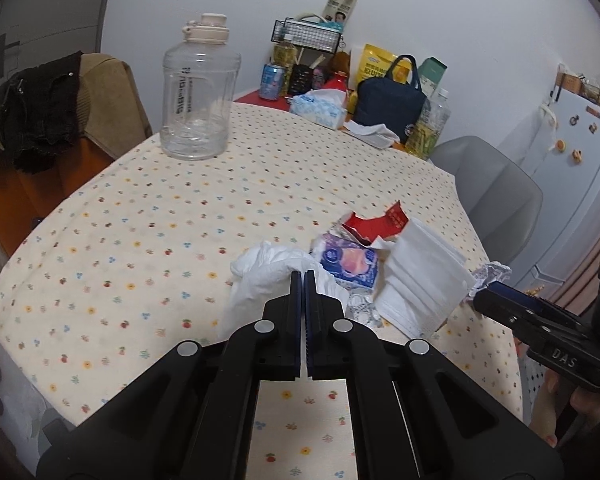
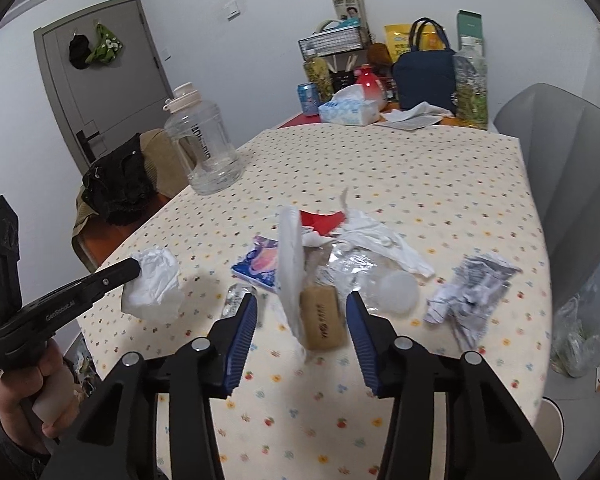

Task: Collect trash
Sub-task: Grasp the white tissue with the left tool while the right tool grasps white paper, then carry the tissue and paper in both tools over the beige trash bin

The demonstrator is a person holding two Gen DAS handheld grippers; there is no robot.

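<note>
The trash lies in a loose heap on the near half of the table [image 2: 440, 168], which has a cream cloth with small flowers. In the heap are a white face mask [image 1: 424, 280], a torn red packet [image 1: 376, 222], a blue and pink wrapper [image 2: 258, 266], some clear plastic film [image 2: 352, 264], a round clear lid [image 2: 398, 292], a small brown packet [image 2: 324, 322] and a crumpled silver wrapper [image 2: 472, 294] a little to the right of the others.

A crumpled white tissue [image 2: 154, 282] is apart from the heap, at the left. The left gripper [image 1: 304, 274] has its fingers pressed together on this tissue; in the right wrist view the tissue hangs at the fingertips, and it seems to be lifted a little above the cloth.

The right gripper [image 2: 302, 302] has its fingers wide apart and grips nothing. The brown packet and the lower end of the face mask are between the two blue pads [image 2: 242, 332], but the pads are not touching them.

Farther on the table stands a big clear water jug [image 1: 198, 92], upright, well apart from the trash. At the far end are a tissue box [image 2: 350, 110], a dark blue bag [image 2: 424, 78] and a blue can [image 2: 308, 98]. A grey chair [image 2: 572, 152] stands at the right side of the table.
</note>
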